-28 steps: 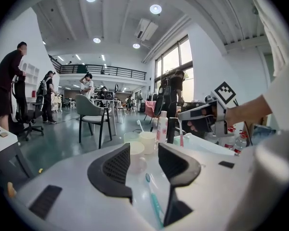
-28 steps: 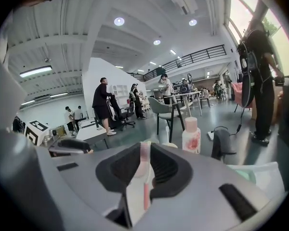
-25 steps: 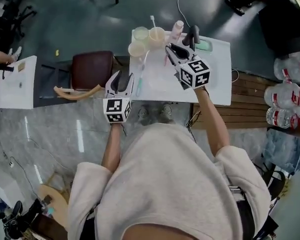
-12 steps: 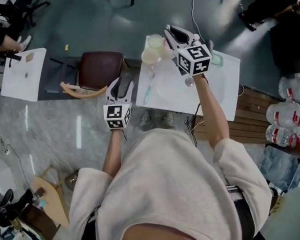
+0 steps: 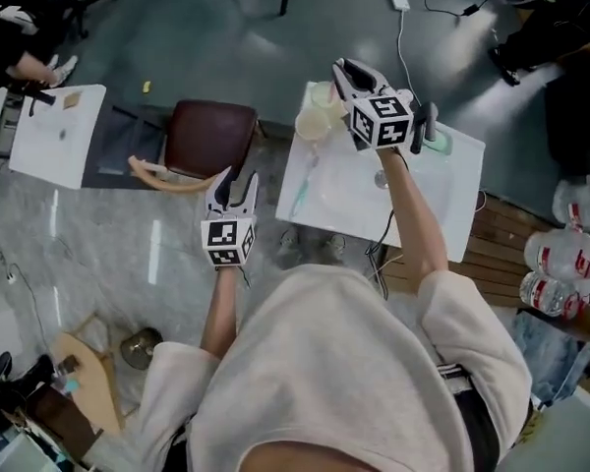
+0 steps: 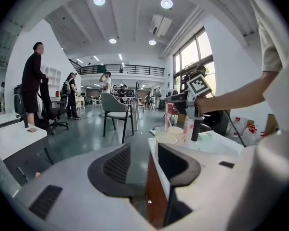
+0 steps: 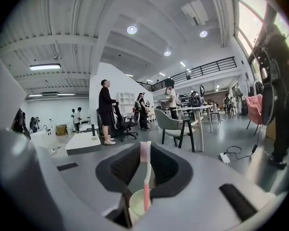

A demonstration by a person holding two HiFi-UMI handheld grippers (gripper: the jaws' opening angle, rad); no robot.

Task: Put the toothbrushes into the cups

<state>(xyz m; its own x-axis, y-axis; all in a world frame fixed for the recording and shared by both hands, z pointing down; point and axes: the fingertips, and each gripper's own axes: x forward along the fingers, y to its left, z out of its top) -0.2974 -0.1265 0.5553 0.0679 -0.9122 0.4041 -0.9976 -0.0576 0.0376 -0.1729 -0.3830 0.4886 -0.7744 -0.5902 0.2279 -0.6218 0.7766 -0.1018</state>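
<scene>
Over the cups (image 5: 315,118) at the table's (image 5: 423,214) corner, the right gripper (image 5: 346,71) has arrived from mid-table, jaws clamped on the pink toothbrush (image 7: 145,177); insertion appears next; the teal toothbrush (image 5: 302,193) still lies on the table; left gripper (image 5: 231,179): jaws apart, empty.

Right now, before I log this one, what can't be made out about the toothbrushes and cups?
- Head view: the right gripper covers the pink toothbrush and some cups; their count is uncertain.
- Right gripper view: its own body cuts off the cup below; whether the toothbrush is inside it is unclear.
- Left gripper view: the left gripper jaw hides the teal toothbrush.
</scene>
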